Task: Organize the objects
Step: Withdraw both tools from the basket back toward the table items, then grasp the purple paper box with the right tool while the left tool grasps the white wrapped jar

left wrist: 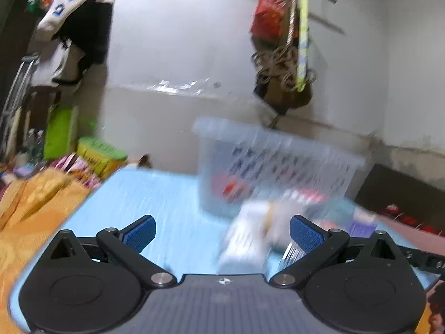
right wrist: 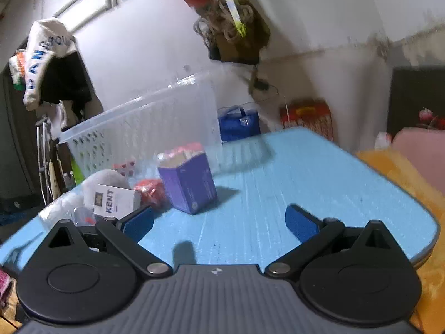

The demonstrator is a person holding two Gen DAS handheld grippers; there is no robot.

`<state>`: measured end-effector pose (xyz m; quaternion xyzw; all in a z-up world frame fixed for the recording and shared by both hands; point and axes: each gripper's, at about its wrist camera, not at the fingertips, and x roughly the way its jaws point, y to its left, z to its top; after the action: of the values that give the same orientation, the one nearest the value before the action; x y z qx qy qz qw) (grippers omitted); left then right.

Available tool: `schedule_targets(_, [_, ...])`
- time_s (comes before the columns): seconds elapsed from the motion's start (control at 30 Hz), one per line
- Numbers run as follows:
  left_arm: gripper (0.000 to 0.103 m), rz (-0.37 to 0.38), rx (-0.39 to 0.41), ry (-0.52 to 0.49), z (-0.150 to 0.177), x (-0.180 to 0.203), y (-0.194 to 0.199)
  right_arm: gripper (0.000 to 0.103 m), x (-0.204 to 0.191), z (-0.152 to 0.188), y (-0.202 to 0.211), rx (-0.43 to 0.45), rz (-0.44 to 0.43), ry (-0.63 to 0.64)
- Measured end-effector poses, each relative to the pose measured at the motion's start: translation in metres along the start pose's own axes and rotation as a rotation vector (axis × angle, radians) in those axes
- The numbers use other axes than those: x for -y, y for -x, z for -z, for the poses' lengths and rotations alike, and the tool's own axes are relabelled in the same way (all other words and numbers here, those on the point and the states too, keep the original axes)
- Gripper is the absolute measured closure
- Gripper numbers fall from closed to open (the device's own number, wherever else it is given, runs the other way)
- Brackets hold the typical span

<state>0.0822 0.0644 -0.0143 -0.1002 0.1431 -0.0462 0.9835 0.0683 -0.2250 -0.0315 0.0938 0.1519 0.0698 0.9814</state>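
Note:
A clear perforated plastic basket (left wrist: pixel 267 167) (right wrist: pixel 144 128) stands at the back of the light blue table (left wrist: pixel 155 206) (right wrist: pixel 306 189). In front of it lie small items: a purple carton (right wrist: pixel 190 182), a white KENT box (right wrist: pixel 115 199), a red packet (right wrist: pixel 151 190) and a white bag (right wrist: pixel 104 179). In the blurred left wrist view a white box (left wrist: pixel 247 236) lies close before my left gripper (left wrist: pixel 222 235), whose jaws stand wide open and bare. My right gripper (right wrist: pixel 219 221) is open too, over bare table, with the items off its left finger.
Orange cloth (left wrist: pixel 30 211) (right wrist: pixel 403 178) borders the table on both sides. A yellow-green box (left wrist: pixel 97 153) sits beyond the left edge; a blue bag (right wrist: pixel 239 123) and a red box (right wrist: pixel 306 119) stand behind the table. Clothes (left wrist: pixel 75 14) hang by the wall.

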Motion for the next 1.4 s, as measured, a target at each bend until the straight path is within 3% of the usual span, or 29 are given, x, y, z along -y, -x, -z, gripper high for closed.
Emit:
schedule_targets(0.17, [0.003, -0.015, -0.053, -0.014, 0.014, -0.007, -0.013, 0.000, -0.016, -0.021, -0.016, -0.015, -0.030, 0.071])
schedule_targets(0.27, [0.004, -0.020, -0.049, -0.038, 0.013, -0.005, -0.013, 0.008, -0.030, -0.026, -0.027, -0.029, -0.026, 0.129])
schedule_targets(0.5, [0.004, -0.018, -0.051, -0.066, 0.016, 0.002, -0.014, 0.013, -0.037, -0.040, -0.051, -0.092, -0.033, 0.117])
schedule_targets(0.73, [0.004, -0.010, -0.057, -0.099, 0.015, 0.013, -0.018, 0.029, -0.037, -0.037, -0.054, -0.138, -0.027, 0.127])
schedule_targets(1.17, [0.004, -0.041, -0.078, -0.091, 0.007, 0.019, -0.021, 0.029, -0.039, -0.050, -0.067, -0.151, 0.044, 0.156])
schedule_targets(1.27, [0.008, -0.045, -0.094, -0.089, 0.006, 0.019, -0.023, 0.039, -0.037, -0.048, -0.074, -0.188, 0.026, 0.155])
schedule_targets(1.4, [0.029, -0.036, -0.127, -0.066, 0.007, 0.017, -0.028, 0.043, -0.029, -0.048, -0.075, -0.199, -0.007, 0.114])
